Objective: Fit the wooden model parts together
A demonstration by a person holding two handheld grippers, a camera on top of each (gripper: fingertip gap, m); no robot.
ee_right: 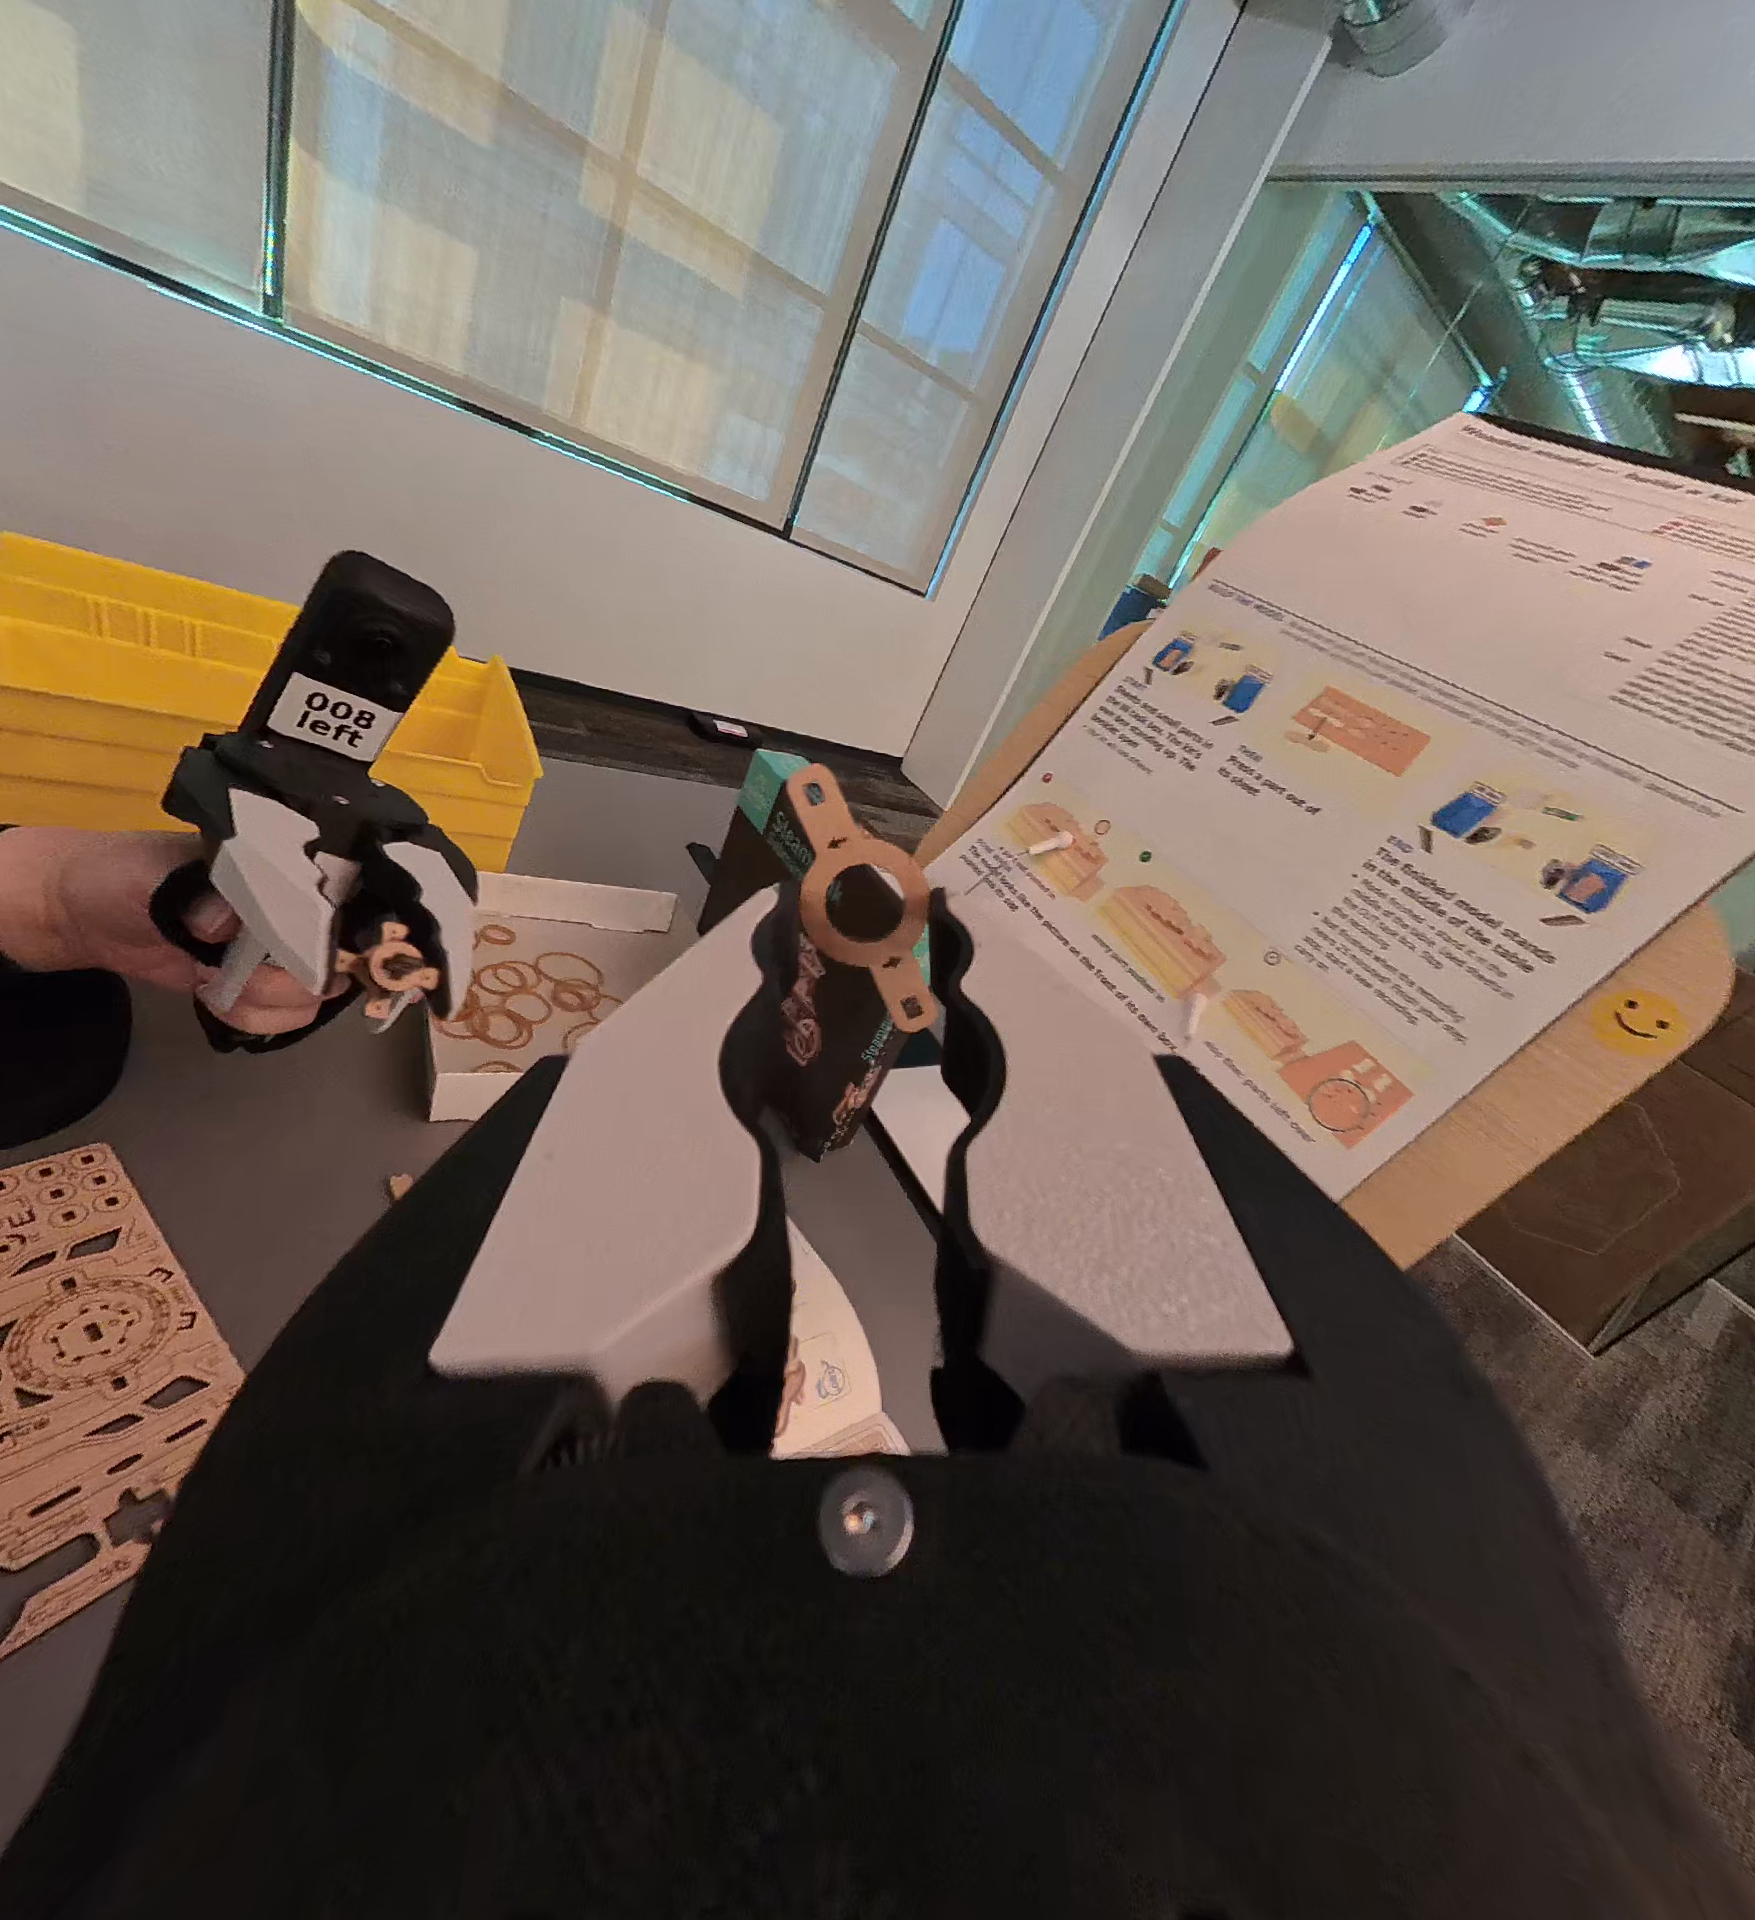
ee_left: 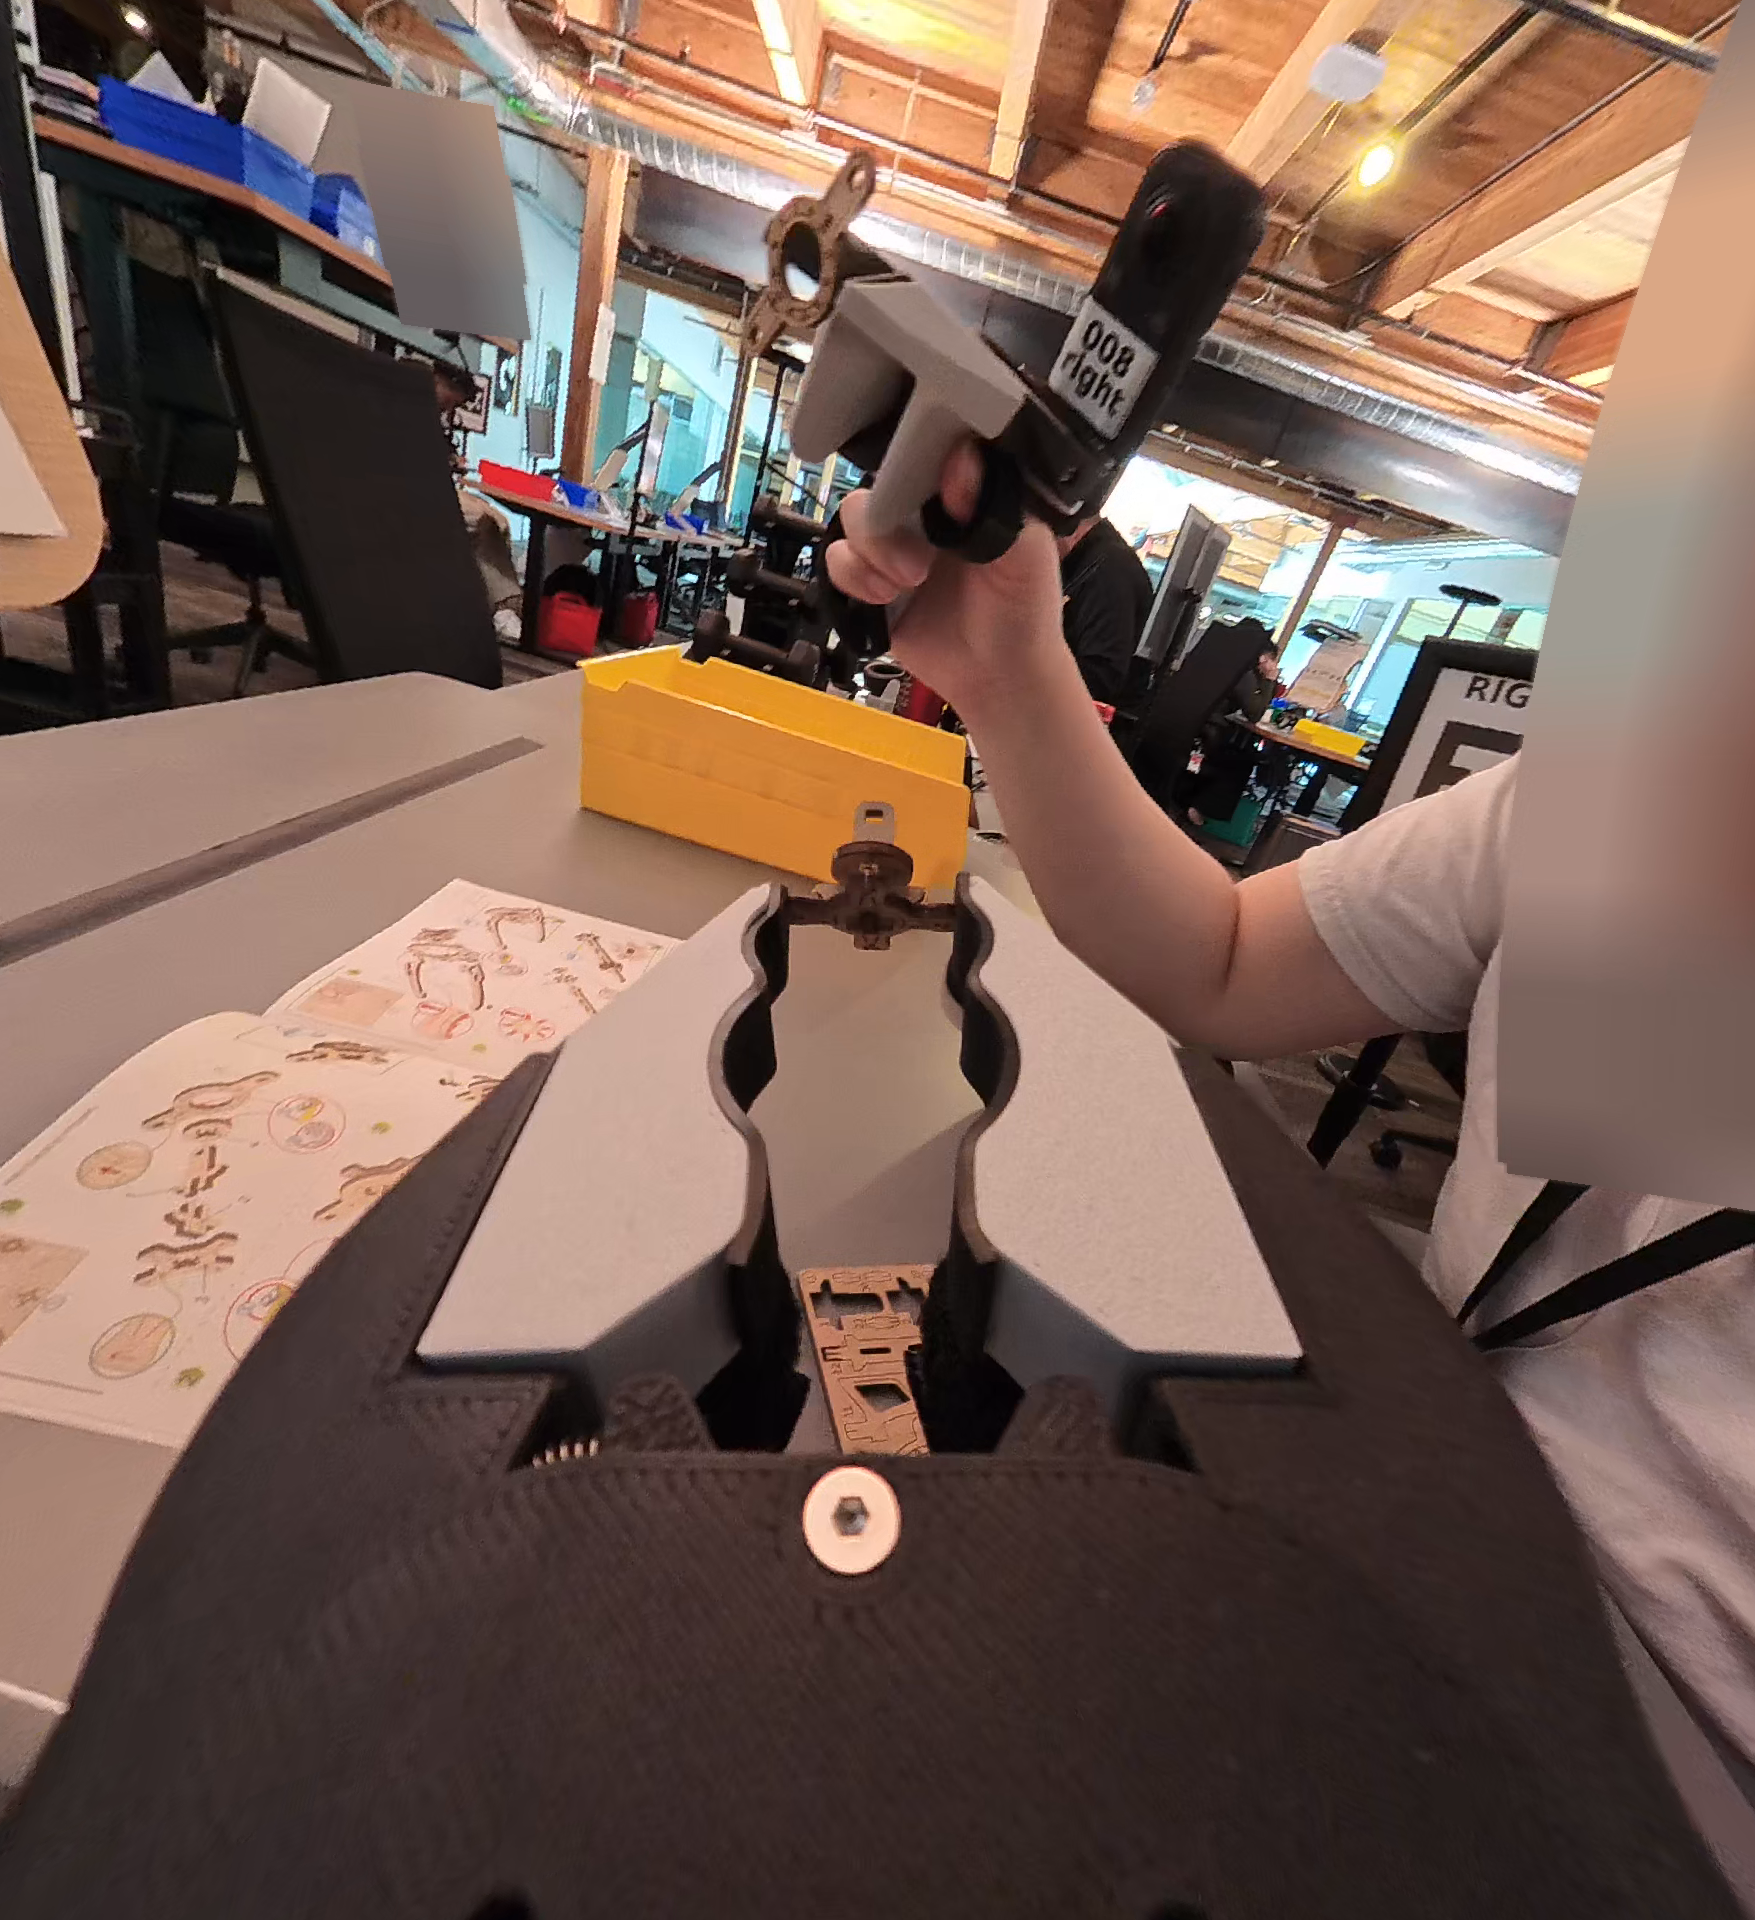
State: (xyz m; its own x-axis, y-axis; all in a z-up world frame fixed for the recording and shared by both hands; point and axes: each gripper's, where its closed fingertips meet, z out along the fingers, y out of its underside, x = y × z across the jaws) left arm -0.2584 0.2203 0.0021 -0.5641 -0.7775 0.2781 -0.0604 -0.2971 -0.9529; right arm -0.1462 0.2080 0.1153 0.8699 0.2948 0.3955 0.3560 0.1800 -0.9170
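Note:
My left gripper (ee_left: pixel 868 909) is shut on a small wooden sub-assembly (ee_left: pixel 868 896) with side arms and a round hub, held above the table. It also shows in the right wrist view (ee_right: pixel 397 971), at the left. My right gripper (ee_right: pixel 857 914) is shut on a flat wooden ring piece (ee_right: pixel 860 896) with two lugs and a round centre hole. In the left wrist view the right gripper (ee_left: pixel 821 275) is raised high, the ring piece (ee_left: pixel 808 244) at its tips. The two held parts are apart. A wooden parts sheet (ee_right: pixel 42 1382) lies on the table at the left.
A yellow bin (ee_left: pixel 769 769) stands at the table's back edge. An open instruction booklet (ee_left: pixel 229 1132) lies at the left. A white tray of rubber bands (ee_right: pixel 530 997), a dark kit box (ee_right: pixel 842 1018) and a tilted instruction board (ee_right: pixel 1455 790) stand on the table. A person's arm (ee_left: pixel 1112 883) reaches across. Some 15 centimeters of space lies between my two pairs of fingers.

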